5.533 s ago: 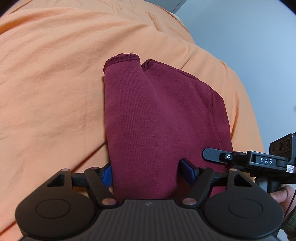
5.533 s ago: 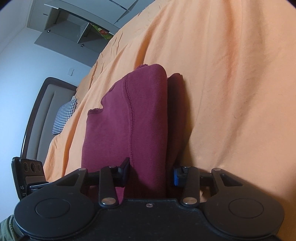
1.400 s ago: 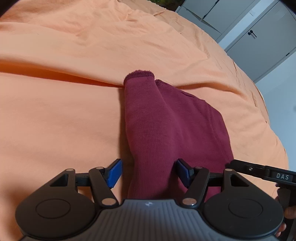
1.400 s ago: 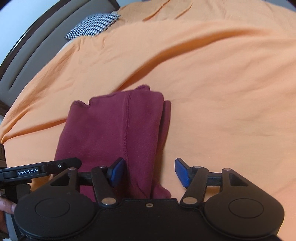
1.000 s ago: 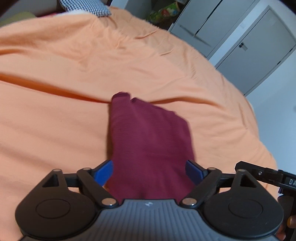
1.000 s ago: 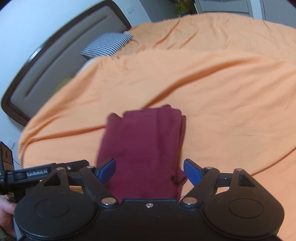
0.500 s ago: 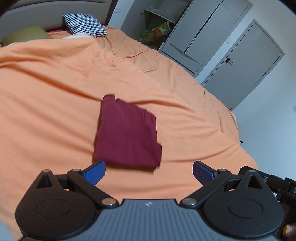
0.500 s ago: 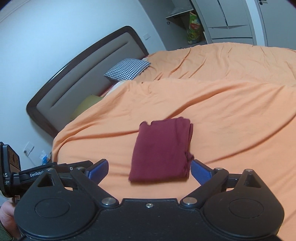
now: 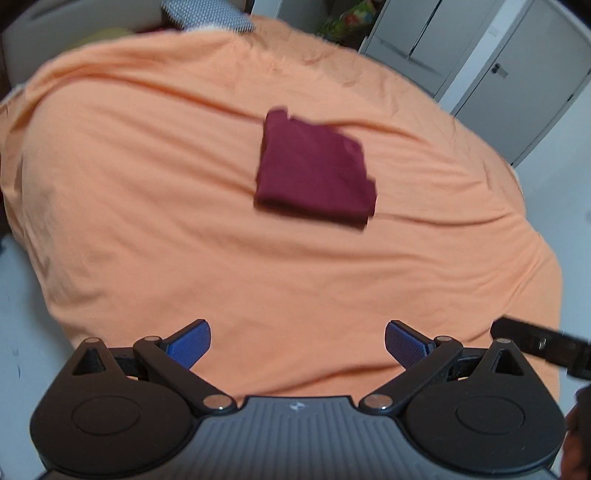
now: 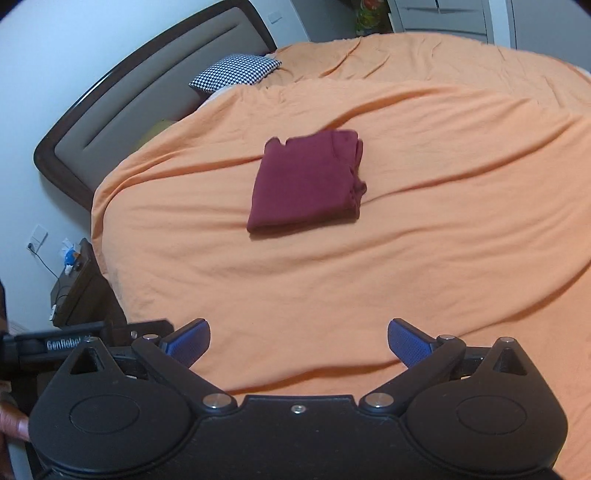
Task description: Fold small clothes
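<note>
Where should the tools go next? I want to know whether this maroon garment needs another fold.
Probably nowhere near it: rest both tools clear of the bed. The maroon garment lies as a compact folded rectangle on the orange bedspread. The left tool and right tool are wide open and empty, well back from it. The right tool's jaws have just been opening.

Folded maroon garment motion-blurred in left view; checked pillow cut by top edge.
</note>
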`<state>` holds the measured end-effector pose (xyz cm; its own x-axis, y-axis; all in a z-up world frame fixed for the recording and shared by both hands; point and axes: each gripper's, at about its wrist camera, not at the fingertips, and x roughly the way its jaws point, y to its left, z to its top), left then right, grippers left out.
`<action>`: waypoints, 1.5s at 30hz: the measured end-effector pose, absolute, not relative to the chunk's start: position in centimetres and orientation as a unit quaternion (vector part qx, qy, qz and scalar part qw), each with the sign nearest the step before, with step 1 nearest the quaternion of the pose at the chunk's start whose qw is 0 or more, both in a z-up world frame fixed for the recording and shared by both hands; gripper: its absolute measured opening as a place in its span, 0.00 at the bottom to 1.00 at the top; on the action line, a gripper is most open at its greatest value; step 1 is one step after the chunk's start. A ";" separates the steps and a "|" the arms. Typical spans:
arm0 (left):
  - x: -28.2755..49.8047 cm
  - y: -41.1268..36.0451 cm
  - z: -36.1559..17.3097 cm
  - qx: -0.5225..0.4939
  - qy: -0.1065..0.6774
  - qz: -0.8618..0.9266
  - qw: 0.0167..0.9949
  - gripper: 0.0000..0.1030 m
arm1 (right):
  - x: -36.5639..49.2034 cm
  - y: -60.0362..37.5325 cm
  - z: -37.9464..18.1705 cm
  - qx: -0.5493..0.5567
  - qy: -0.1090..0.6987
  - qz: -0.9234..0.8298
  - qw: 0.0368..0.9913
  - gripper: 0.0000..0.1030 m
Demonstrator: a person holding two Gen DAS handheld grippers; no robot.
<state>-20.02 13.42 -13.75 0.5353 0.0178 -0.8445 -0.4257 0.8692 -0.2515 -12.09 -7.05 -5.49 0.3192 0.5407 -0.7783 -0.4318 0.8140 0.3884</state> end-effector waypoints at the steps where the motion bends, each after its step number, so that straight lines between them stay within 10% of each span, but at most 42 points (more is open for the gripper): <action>1: -19.8 13.6 -12.9 -0.220 0.451 0.125 0.856 0.99 | -11.7 -6.7 -4.6 0.047 0.492 0.299 0.816 0.99; 11: -16.2 13.2 -6.6 -0.202 0.385 0.116 0.893 0.99 | -8.4 -5.2 3.2 0.010 0.422 0.283 0.862 0.99; 45: -12.9 14.8 -7.2 -0.197 0.413 0.133 0.879 0.99 | -5.0 -4.4 2.9 0.020 0.445 0.270 0.854 0.99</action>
<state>-12.88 14.78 -7.16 0.6241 0.0715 -0.7781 -0.3965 0.8870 -0.2365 -4.96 -4.37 2.95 0.4578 0.4776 -0.7499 -0.4427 0.8539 0.2736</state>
